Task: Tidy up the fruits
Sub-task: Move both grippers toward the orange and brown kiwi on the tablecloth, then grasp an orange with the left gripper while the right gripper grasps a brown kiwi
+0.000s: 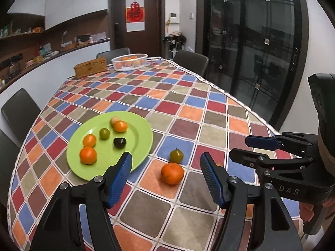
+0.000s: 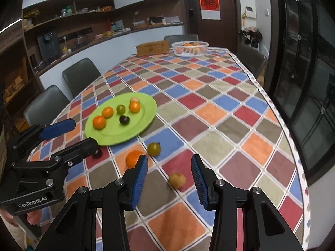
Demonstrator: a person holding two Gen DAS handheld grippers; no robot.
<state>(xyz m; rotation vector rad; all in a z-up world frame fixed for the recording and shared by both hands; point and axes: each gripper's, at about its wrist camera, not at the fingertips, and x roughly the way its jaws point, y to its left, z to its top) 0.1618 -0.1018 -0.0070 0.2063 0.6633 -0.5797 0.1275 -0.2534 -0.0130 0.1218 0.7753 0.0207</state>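
A green plate (image 1: pixel 138 144) (image 2: pixel 146 115) holds several small fruits: oranges, a green one, a dark one (image 1: pixel 119 142) and a pale one. On the cloth beside it lie an orange (image 1: pixel 172 173) (image 2: pixel 133 158) and a green tomato (image 1: pixel 176 155) (image 2: pixel 154 149). A small tan fruit (image 2: pixel 177 180) lies further right, only in the right wrist view. My left gripper (image 1: pixel 166 167) is open and empty, above the table just short of the orange. My right gripper (image 2: pixel 169 171) is open and empty, with the tan fruit between its fingers' line of sight; it also shows in the left wrist view (image 1: pixel 247 146).
A clear bowl of oranges (image 1: pixel 129 62) (image 2: pixel 190 48) and a woven box (image 1: pixel 90 67) stand at the table's far end. Dark chairs (image 2: pixel 80 75) line the left side and far end. The table edge (image 2: pixel 272 108) runs along the right, near glass doors.
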